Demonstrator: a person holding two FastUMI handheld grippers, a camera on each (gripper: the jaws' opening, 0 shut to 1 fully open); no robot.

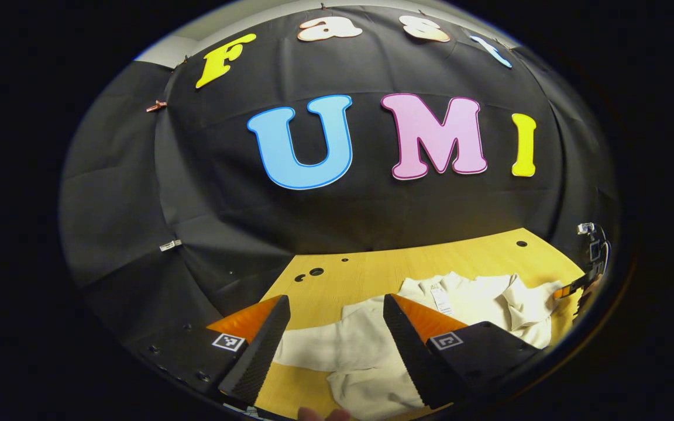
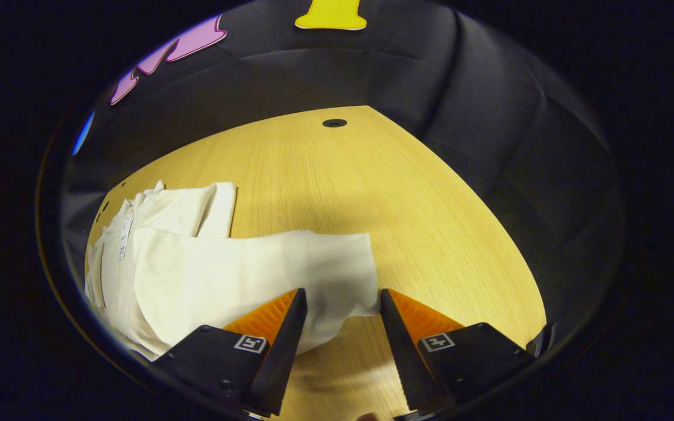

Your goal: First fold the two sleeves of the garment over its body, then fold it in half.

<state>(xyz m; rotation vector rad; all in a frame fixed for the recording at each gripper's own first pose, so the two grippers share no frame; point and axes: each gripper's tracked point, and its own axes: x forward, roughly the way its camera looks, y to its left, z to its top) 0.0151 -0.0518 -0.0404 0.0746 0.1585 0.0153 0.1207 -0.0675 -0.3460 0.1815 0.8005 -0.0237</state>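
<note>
The cream-white, soft cotton long-sleeved garment (image 2: 196, 275) lay flat on the pale wooden bench (image 2: 384, 193), its neck opening with a white label (image 2: 124, 235) turned toward the far black wall. In the right gripper view it spread from the centre out to nine o'clock, and one sleeve (image 2: 325, 269) reached toward the middle, its cuff end lying between the tips of the right gripper (image 2: 341, 304). That gripper's jaws stood wide apart, empty, the cuff below and just beyond them; whether they touched the cloth could not be told.

In the left gripper view the other sleeve (image 1: 325, 342) ran across the bench from six toward eight o'clock, passing between the fingers of the left gripper (image 1: 336, 313), whose jaws were likewise spread and held nothing. The other gripper (image 1: 577, 286) showed at three o'clock, near the garment's far edge.

By the look of it, neither sleeve had yet been laid over the body, so the first fold was still to do. The fabric seemed light, limp and creased, likely to sag and drag instead of keeping a shape. The cuff, where the hem doubles the cloth, looked the soundest place to pinch; a hold further up the sleeve would probably let the end trail and bunch.
</note>
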